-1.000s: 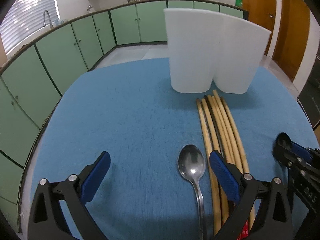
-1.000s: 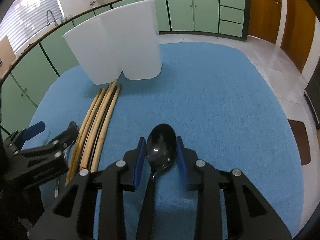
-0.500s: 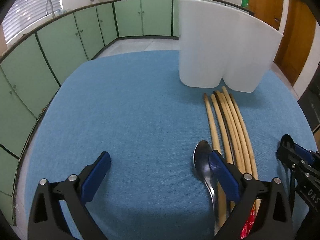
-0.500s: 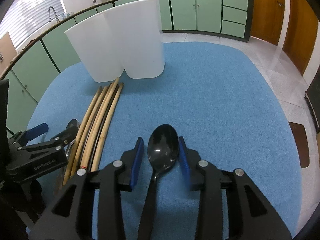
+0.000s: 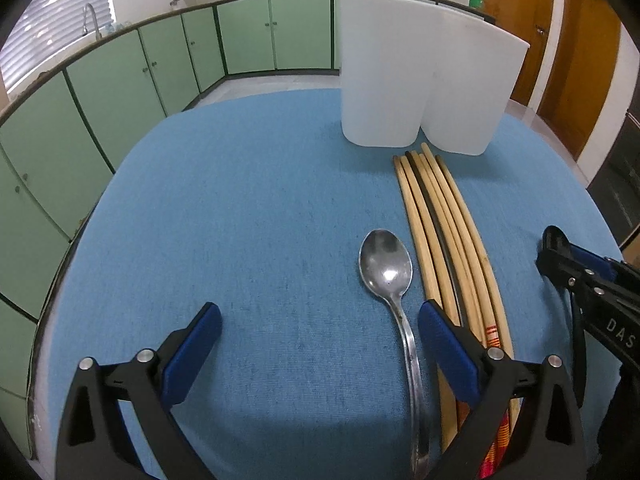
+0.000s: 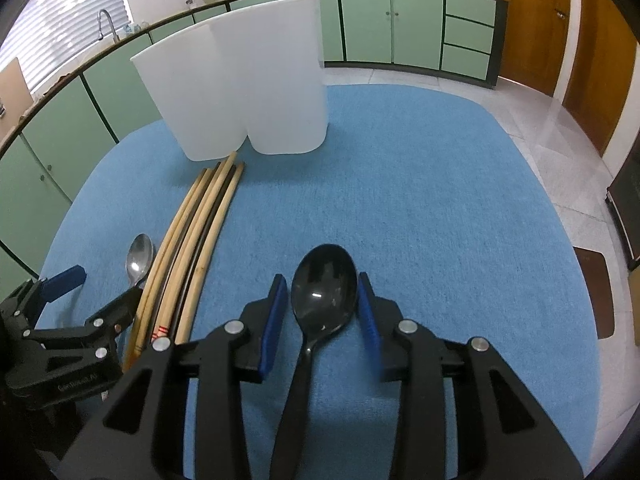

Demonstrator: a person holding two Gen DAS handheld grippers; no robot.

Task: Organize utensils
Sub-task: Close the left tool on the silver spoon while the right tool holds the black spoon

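A metal spoon [image 5: 386,268] lies on the blue tablecloth, its handle running back between my left gripper's [image 5: 318,334] wide-open fingers, close to the right finger. Beside it lies a bundle of wooden chopsticks [image 5: 440,220] pointing at a white two-part holder [image 5: 420,80]. My right gripper [image 6: 323,304] is shut on a black spoon [image 6: 324,284], bowl forward, low over the cloth. The metal spoon [image 6: 139,258], chopsticks [image 6: 200,232], holder [image 6: 248,84] and left gripper [image 6: 92,292] show in the right wrist view.
The round table [image 6: 440,200] has its edge near on the left and right. Green kitchen cabinets [image 5: 120,92] run behind, and wooden doors [image 5: 576,40] stand at the right. The right gripper [image 5: 576,264] shows at the right edge of the left wrist view.
The left gripper has shifted right and forward, so the metal spoon's handle now lies between its fingers. The right gripper keeps hold of the black spoon, nearly still.
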